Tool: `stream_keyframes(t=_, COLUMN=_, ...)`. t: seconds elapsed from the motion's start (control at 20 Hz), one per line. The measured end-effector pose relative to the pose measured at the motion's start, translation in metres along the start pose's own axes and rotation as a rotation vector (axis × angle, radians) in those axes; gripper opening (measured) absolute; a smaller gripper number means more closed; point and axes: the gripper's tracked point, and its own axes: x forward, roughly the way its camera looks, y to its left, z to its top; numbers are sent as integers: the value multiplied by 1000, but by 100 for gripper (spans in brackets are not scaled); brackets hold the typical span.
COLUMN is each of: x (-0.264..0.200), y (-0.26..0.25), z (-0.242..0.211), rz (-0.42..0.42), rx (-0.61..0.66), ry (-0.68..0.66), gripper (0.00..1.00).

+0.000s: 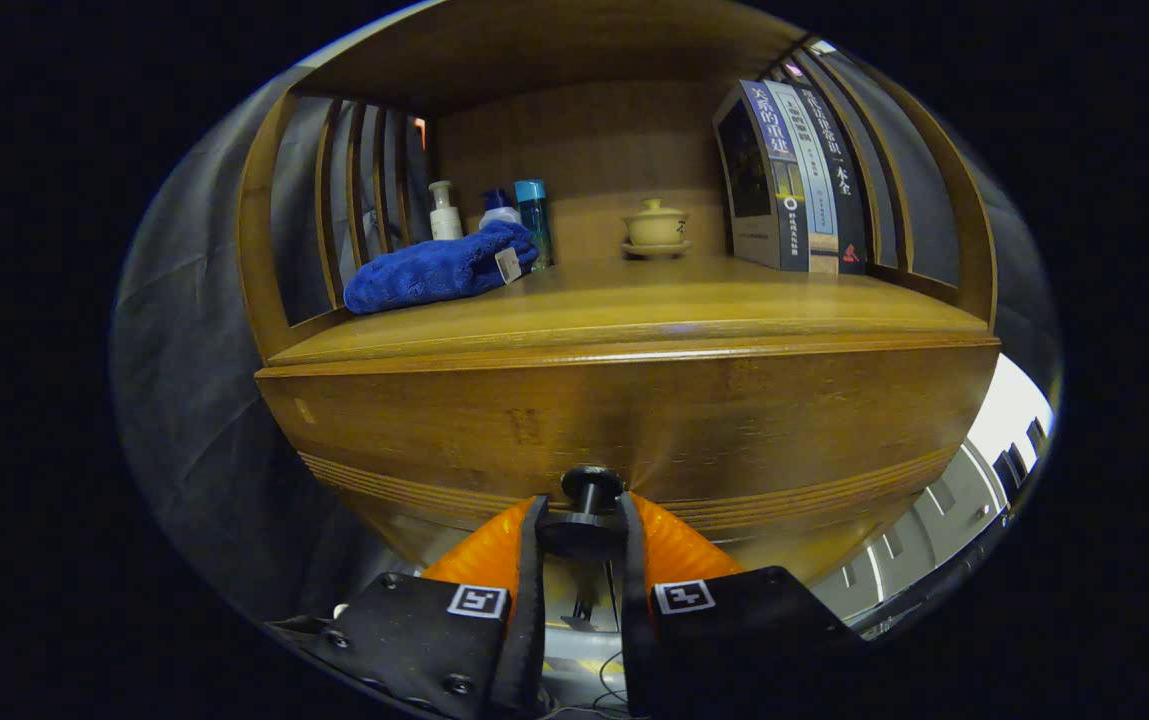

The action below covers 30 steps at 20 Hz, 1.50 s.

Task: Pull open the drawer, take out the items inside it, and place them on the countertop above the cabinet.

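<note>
The wooden drawer front fills the space just ahead of me, below the countertop of the cabinet. Its black knob sticks out toward me. My gripper has its orange-backed fingers pressed on either side of the knob's round head, shut on it. The drawer's inside is hidden behind its front. A folded blue towel lies on the countertop's left part.
At the back left of the countertop stand a white bottle, a pump bottle and a blue-capped bottle. A lidded tea cup on a saucer sits at the back. Several books stand on the right. Slatted wooden sides enclose the shelf.
</note>
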Motion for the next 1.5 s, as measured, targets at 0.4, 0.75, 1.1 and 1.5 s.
stream_keyframes(t=0.4, x=-50, y=10, z=-26, rz=74, rx=-21, ry=105, gripper=40)
stream_keyframes(t=0.75, x=-93, y=20, z=-49, rz=124, rx=-64, ry=162, gripper=40)
stream_keyframes(t=1.1, x=-123, y=26, z=-63, rz=157, rx=-99, ry=193, gripper=40)
stream_keyframes(t=1.5, x=-149, y=30, z=-86, rz=171, rx=-137, ry=240, gripper=40)
